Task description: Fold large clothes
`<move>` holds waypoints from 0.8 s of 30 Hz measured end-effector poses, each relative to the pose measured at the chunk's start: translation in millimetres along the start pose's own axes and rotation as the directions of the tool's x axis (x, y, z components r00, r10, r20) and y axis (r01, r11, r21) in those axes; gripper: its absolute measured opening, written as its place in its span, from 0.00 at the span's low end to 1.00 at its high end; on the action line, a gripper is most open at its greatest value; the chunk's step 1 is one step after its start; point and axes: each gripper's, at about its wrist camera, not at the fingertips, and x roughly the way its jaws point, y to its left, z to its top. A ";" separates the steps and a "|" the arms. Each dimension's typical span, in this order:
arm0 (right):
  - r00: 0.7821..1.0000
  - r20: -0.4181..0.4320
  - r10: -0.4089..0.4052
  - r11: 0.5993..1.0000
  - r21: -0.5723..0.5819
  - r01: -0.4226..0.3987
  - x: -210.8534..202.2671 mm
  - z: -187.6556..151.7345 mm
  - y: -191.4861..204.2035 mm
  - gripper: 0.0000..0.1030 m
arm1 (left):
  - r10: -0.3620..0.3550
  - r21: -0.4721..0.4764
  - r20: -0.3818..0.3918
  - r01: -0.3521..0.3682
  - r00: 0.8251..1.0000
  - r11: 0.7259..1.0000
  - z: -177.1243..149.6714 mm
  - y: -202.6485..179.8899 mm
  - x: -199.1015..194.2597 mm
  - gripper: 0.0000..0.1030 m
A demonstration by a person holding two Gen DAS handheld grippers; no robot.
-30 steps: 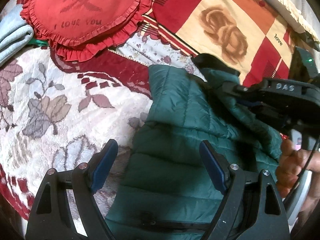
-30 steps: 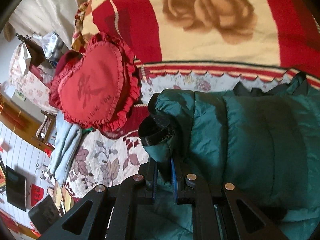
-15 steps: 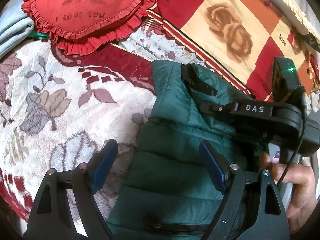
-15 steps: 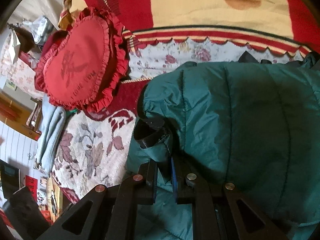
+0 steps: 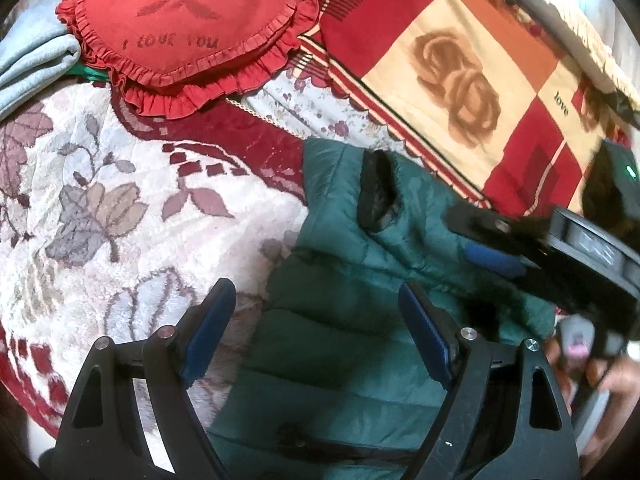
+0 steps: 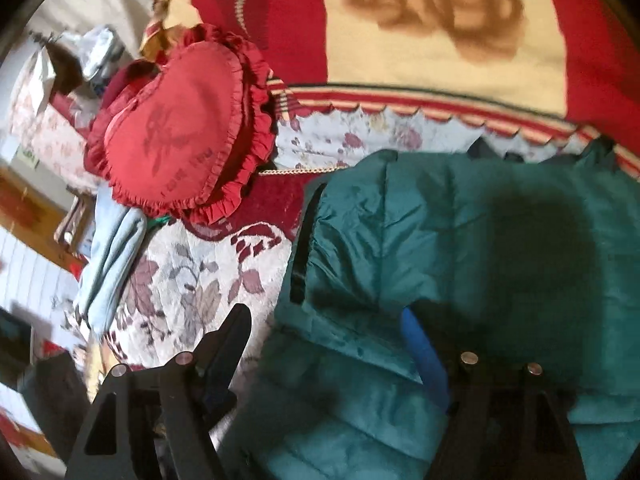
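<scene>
Green puffer jacket point(image 6: 460, 248) lies folded on the bed point(image 5: 120, 208), near the red-and-cream blanket point(image 5: 460, 60).
Left gripper point(image 5: 316, 320) hovers over its near-left edge, jaws wide, nothing held. Right gripper point(image 6: 332, 344) jaws opening, clear of the fabric. Red heart cushion point(image 5: 188, 20) far left.

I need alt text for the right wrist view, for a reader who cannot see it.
A green jacket lies folded on a floral bedspread, with the right gripper above its near edge, jaws opening and gripping nothing. A red heart pillow and a pale blue cloth lie to the left.
</scene>
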 end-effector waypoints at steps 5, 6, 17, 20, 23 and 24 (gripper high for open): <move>0.996 0.042 -0.074 0.997 -0.033 0.075 -41.5 -11.2 -21.4 0.73 | -0.013 0.002 0.000 0.013 1.000 1.000 14.8 -16.7 12.5 0.81; 0.994 0.051 -0.094 0.995 -0.023 0.095 -52.7 -16.1 -32.9 0.73 | -0.006 0.004 0.006 0.006 1.000 1.000 18.3 -20.5 16.9 0.81; 0.955 0.155 -0.251 0.963 0.136 0.231 -143.8 -45.4 -132.4 0.73 | 0.073 0.114 -0.053 -0.066 0.996 0.991 35.6 -64.2 89.9 0.48; 0.935 0.162 -0.316 0.942 0.172 0.289 -158.3 -43.4 -153.3 0.73 | 0.051 0.136 -0.045 -0.044 0.998 0.990 40.8 -73.5 86.3 0.23; 0.930 0.161 -0.331 0.939 0.149 0.309 -155.6 -38.4 -155.1 0.73 | 0.031 0.144 0.002 -0.031 1.000 0.989 48.5 -73.8 70.4 0.20; 0.928 0.163 -0.335 0.939 0.139 0.315 -151.2 -36.2 -153.1 0.73 | 0.024 0.141 0.017 -0.027 1.000 0.990 50.8 -69.9 64.5 0.20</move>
